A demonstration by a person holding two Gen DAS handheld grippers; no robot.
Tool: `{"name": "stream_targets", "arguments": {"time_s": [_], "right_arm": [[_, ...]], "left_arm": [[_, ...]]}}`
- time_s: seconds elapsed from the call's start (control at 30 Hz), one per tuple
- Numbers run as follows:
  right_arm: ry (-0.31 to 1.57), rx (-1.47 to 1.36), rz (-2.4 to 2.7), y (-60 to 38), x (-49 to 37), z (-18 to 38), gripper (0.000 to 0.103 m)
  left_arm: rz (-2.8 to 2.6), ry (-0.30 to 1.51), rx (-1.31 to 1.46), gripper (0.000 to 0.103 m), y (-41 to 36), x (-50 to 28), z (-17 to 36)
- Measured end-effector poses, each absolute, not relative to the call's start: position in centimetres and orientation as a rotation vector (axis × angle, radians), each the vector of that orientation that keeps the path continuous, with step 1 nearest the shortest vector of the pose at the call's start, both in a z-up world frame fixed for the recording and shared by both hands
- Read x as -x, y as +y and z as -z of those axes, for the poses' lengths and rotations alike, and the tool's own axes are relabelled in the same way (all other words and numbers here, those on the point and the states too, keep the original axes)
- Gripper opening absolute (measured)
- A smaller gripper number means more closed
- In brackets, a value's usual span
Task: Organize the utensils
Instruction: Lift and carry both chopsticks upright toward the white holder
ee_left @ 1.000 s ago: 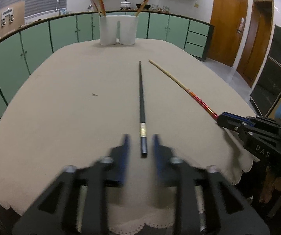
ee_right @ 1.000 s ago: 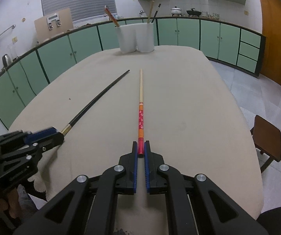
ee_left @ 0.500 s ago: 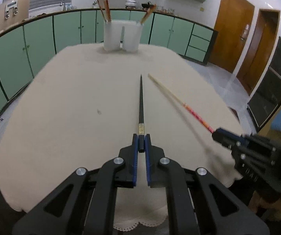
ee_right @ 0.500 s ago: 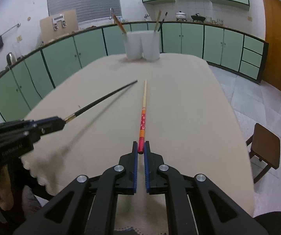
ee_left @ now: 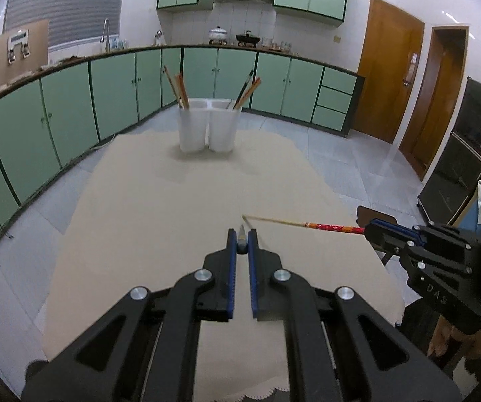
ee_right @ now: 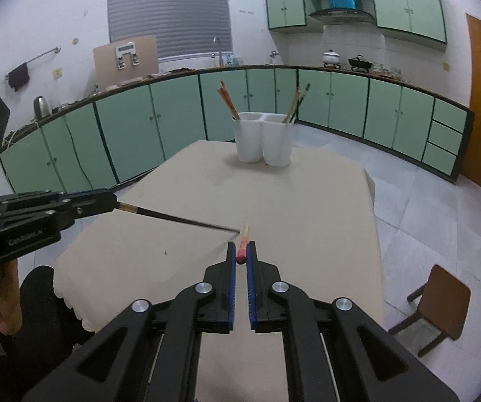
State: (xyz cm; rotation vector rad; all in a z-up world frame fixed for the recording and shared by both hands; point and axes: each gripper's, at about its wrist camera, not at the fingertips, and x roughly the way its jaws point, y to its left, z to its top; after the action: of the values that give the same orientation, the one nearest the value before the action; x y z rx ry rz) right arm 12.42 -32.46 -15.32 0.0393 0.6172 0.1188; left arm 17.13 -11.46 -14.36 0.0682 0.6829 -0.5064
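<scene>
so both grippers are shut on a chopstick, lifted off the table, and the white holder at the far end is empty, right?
Not empty: both wrist views show chopsticks standing in the white holder. The rest holds: left gripper is shut on the black chopstick, right gripper on the red chopstick, both lifted.

Seen end-on from the left gripper (ee_left: 241, 242), the black chopstick (ee_left: 241, 234) foreshortens to a stub between the closed jaws, its length unreadable. The same happens ahead of the right gripper (ee_right: 240, 254), where the red-patterned chopstick (ee_right: 242, 248) shrinks to a short tip. To the left, a hand (ee_right: 0, 305) is cut off by the frame edge. Far ahead, the chopsticks in the white holder (ee_right: 263, 140) vanish below its rim; their number is uncertain.
</scene>
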Motion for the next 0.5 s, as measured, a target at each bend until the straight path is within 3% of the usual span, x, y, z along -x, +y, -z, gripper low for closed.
{"name": "stream_targets", "arguments": {"time_s": [0.5], "right_arm": [[0.696,0.013,-0.198,-33.3,-19.2,11.2,0.006]], "left_arm": [[0.565,0.671,-0.116,0.006,-13.2,-22.4,10.3]]}}
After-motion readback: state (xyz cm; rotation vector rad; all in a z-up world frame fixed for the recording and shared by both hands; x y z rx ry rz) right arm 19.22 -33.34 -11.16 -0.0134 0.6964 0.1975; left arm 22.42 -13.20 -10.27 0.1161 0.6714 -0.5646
